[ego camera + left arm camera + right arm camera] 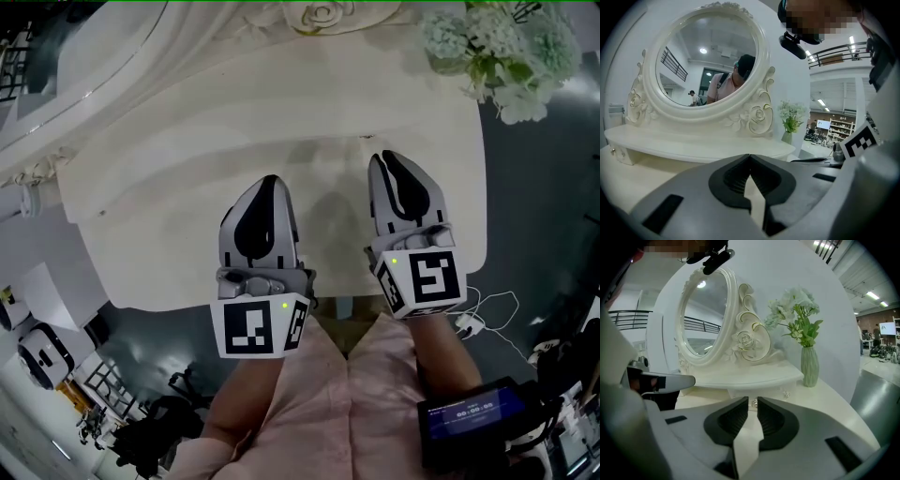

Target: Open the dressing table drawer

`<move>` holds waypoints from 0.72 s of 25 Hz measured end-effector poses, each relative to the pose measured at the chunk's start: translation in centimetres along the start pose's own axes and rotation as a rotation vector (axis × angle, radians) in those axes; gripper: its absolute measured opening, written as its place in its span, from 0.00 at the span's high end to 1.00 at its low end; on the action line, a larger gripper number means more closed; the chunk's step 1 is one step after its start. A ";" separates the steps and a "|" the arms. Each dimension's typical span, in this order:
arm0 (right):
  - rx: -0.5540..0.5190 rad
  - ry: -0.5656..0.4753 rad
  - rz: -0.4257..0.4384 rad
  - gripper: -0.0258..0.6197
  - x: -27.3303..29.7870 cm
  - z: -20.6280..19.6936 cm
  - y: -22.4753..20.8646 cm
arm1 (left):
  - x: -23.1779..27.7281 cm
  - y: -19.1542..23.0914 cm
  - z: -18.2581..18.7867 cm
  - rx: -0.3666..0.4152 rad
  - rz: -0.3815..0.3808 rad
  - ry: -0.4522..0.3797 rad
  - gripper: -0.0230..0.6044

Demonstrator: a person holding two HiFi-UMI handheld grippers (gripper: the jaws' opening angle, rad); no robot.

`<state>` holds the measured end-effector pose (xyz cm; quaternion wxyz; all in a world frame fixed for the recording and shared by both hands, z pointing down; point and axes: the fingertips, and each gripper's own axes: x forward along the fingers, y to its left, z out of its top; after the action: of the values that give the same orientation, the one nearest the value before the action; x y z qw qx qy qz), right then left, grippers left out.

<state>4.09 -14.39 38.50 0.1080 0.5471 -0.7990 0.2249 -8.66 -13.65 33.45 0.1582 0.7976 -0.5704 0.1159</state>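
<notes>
**Head view:** A cream-white wooden dressing tabletop (pixel 178 197) is seen from above. The left gripper (pixel 270 181) and the right gripper (pixel 386 157) are held side by side over its near half, both pointed toward twelve o'clock. A bunch of pale green and white flowers (pixel 497 42) is placed at one o'clock of the right gripper. A carved white rose ornament (pixel 323 11) is set at twelve o'clock. The drawer cannot be made out here.

**Left gripper view:** The left gripper (pixel 750 155) is seen with its jaw tips pressed together and nothing between them. A round mirror in a carved white frame (pixel 757 101) is shown at eleven o'clock above a raised cream shelf (pixel 693 143).

**Right gripper view:** The right gripper (pixel 751 399) is seen with its jaws parted by a narrow gap, nothing being clamped. The small cream drawer front (pixel 771 393) is found under the raised shelf, just beyond the tips at twelve o'clock. Its round metal knob (pixel 753 403) is seen through the gap. A ribbed pale green vase (pixel 809 365) is stood at two o'clock.
</notes>
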 end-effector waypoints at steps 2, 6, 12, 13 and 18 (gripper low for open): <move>0.006 0.015 0.006 0.81 0.5 -0.4 0.0 | 0.2 0.3 -0.2 -0.005 0.004 0.004 0.93; 0.002 0.029 0.000 0.79 1.4 -0.8 -0.2 | 0.7 0.9 -0.7 -0.014 0.013 0.016 0.93; 0.002 0.045 -0.010 0.78 2.3 -1.3 -0.7 | 1.2 1.6 -1.6 -0.023 0.024 0.042 0.93; 0.001 0.047 -0.010 0.77 2.4 -1.3 -0.7 | 1.3 1.7 -1.6 -0.025 0.026 0.043 0.93; -0.010 0.056 -0.007 0.77 2.9 -1.3 -0.7 | 1.4 2.0 -1.7 -0.028 0.033 0.044 0.93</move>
<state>3.54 -16.31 41.04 0.1338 0.5426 -0.7950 0.2359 -10.15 -14.83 35.72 0.1798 0.7832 -0.5813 0.1282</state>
